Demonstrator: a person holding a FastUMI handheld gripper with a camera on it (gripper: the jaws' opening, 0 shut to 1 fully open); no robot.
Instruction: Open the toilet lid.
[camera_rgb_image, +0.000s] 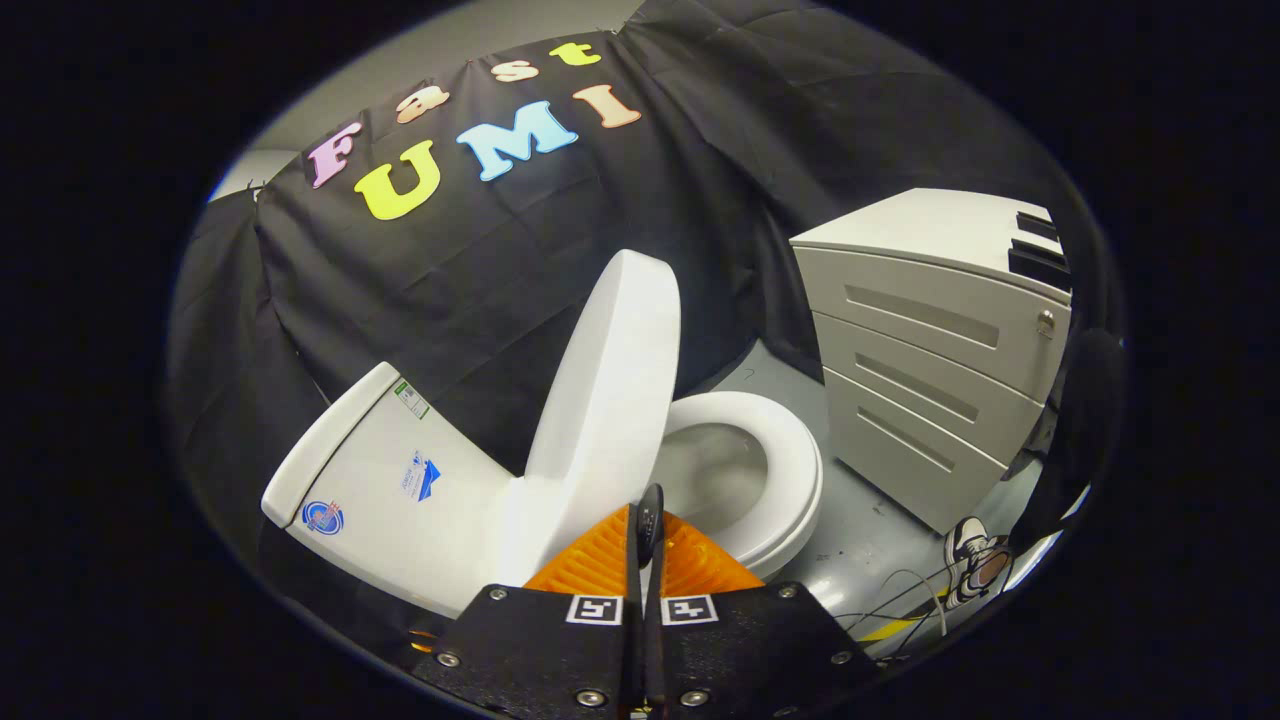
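My gripper (650, 520) sits low in the middle of the frame with its fingers drawn together so that almost no gap is left, and I cannot make out anything pinched between them. Their tips lie against or just in front of the lower edge of the lid (610, 380), which stands raised and tilted back toward the tank (385, 480) at the lower left, though not quite resting on it as far as I can judge. To the right of the lid the seat (785, 470) lies flat over the open bowl (710, 470). The chief risk, I think, is the lid falling forward: if I draw back while it is short of its balance point, it could drop and slam onto the seat (a hard knock for both). Pushing too far or too fast could instead bang it against the tank. My closed fingers offer only a narrow contact, so they might slip off the smooth edge. The drawer cabinet (930, 380) on the right stands well apart from all this, on the grey floor (870, 540).
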